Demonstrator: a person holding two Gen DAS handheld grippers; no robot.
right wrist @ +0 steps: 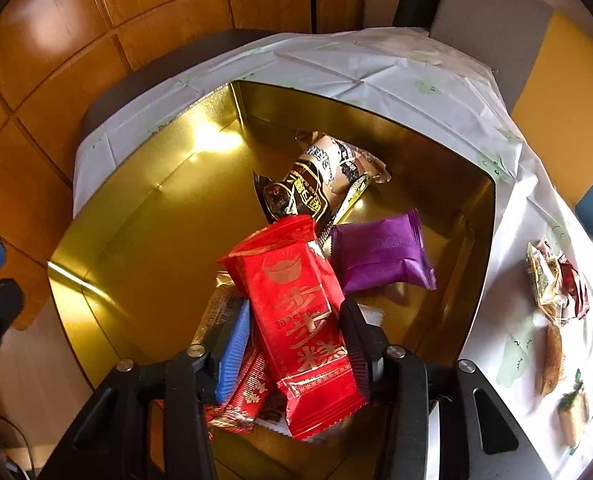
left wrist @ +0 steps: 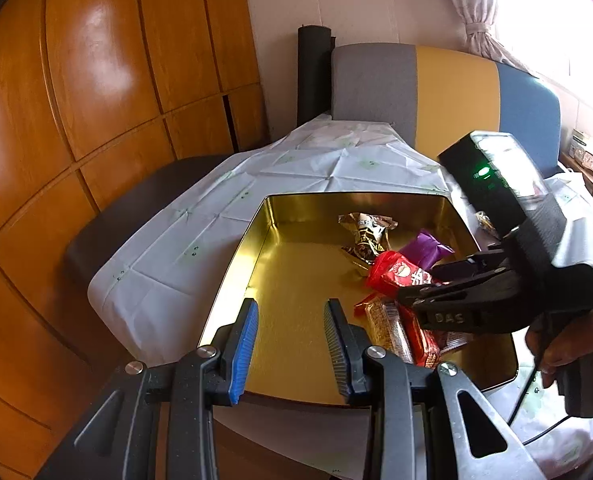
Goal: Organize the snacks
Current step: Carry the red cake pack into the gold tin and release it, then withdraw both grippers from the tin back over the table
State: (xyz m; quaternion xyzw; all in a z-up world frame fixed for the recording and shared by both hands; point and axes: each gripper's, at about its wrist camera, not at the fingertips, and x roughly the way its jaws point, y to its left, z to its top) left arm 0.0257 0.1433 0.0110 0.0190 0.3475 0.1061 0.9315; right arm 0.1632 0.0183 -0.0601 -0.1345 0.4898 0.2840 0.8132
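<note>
Right wrist view: red packet [right wrist: 296, 320] (gold Chinese characters) between loosened right hand-held gripper [right wrist: 296, 344] pads.

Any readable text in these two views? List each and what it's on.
"DAS": embossed on the right gripper body, left wrist view.
"2025-05": partly legible date on the red packet between the right gripper's fingers.
Large gold Chinese characters on the red packet: visible, not transcribed with confidence.
Brown packet in the gold tin: Chinese lettering, too distorted to read.
Loose snacks on the tablecloth: print too small.

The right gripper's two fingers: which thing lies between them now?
A red snack packet with gold print lies between them, over the gold tin; the right wrist view shows it.
</note>
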